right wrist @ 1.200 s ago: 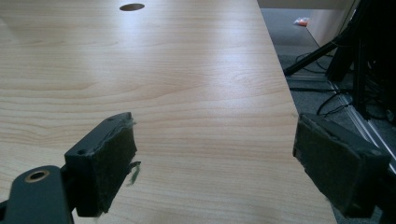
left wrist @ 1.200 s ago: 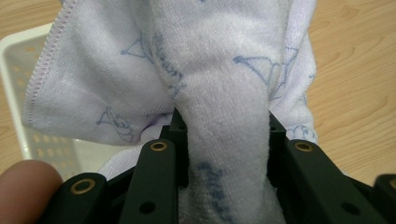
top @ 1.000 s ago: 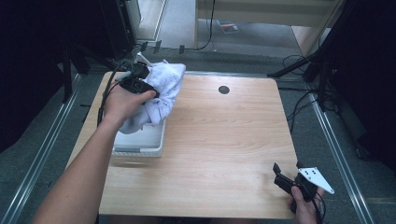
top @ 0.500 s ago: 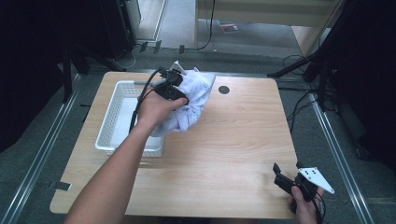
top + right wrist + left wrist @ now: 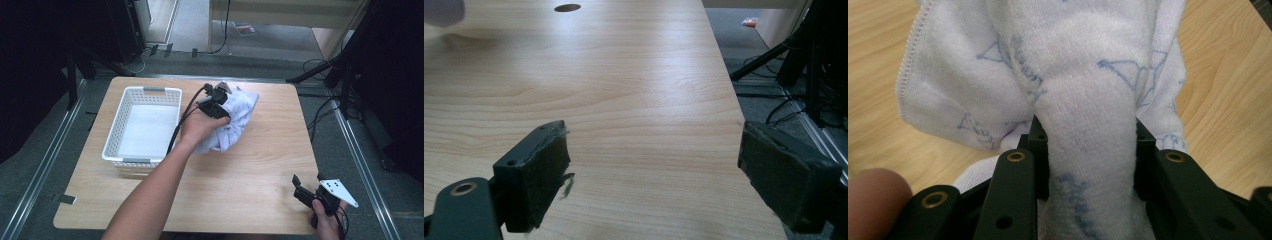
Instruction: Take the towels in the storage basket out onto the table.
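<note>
A white towel with pale blue drawings [image 5: 232,120] hangs bunched over the middle back of the wooden table, its lower folds touching the top. My left gripper [image 5: 217,102] is shut on a thick fold of the towel [image 5: 1088,150], which fills the gap between the black jaws. A white slatted basket [image 5: 120,117] stands to the left of it with nothing inside. At the table's front right corner, my right gripper [image 5: 305,192] rests in a hand with its jaws wide open. Between its padded fingertips [image 5: 544,175] lies only bare table.
A round cable hole [image 5: 567,7] sits in the tabletop near the back edge. Metal rails run along both sides of the table on the floor, and cables and stand legs [image 5: 325,70] lie at the back right.
My left gripper has carried the towel rightward from above the basket to over the table's middle and lowered it. The basket now shows bare. The right gripper has not moved.
</note>
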A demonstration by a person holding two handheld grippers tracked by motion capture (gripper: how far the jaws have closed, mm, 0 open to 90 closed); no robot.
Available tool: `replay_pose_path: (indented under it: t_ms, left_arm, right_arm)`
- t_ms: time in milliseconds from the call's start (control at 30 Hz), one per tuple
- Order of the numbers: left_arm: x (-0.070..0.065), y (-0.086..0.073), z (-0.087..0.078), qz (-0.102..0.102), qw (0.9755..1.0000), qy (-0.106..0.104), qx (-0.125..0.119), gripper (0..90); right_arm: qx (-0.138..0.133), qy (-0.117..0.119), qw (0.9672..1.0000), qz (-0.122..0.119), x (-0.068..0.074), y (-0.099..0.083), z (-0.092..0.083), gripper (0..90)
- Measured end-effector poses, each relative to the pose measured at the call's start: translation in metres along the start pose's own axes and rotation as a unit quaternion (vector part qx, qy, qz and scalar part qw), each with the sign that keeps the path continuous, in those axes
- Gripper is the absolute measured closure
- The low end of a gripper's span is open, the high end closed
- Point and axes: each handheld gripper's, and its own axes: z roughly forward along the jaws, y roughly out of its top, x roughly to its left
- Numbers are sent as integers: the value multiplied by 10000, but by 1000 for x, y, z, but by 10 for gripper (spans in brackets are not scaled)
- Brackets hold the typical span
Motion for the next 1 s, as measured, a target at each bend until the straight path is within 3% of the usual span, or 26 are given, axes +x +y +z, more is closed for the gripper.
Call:
replay_pose_path:
  t_ms: [233, 333, 533, 633, 700, 767, 867, 1000]
  left_arm:
    - [-19, -2, 33, 30, 9999, -94, 141, 672]
    - [-26, -4, 45, 140, 9996, -67, 230, 669]
    - [-37, -9, 65, 174, 9991, -53, 371, 642]
    - [-38, -10, 69, 123, 9995, -43, 290, 523]
    - [-41, -9, 67, -4, 9996, 42, 270, 308]
    - [-41, -7, 63, 10, 9995, 149, 285, 143]
    - [-37, -6, 54, -52, 9995, 94, 293, 66]
    - [-28, -8, 41, -26, 9990, 301, 326, 6]
  right_arm:
    - [-16, 7, 10000, 0, 0, 0, 0, 134]
    - [-18, 12, 10000, -3, 0, 0, 0, 134]
    - [-14, 15, 10000, -5, 0, 0, 0, 134]
    - [-24, 20, 10000, -19, 0, 0, 0, 134]
    - [-27, 27, 10000, -11, -1, 0, 0, 134]
    - [-28, 31, 10000, -12, -1, 0, 0, 134]
    - [-27, 34, 10000, -17, -1, 0, 0, 134]
    - [-29, 27, 10000, -24, 0, 0, 0, 134]
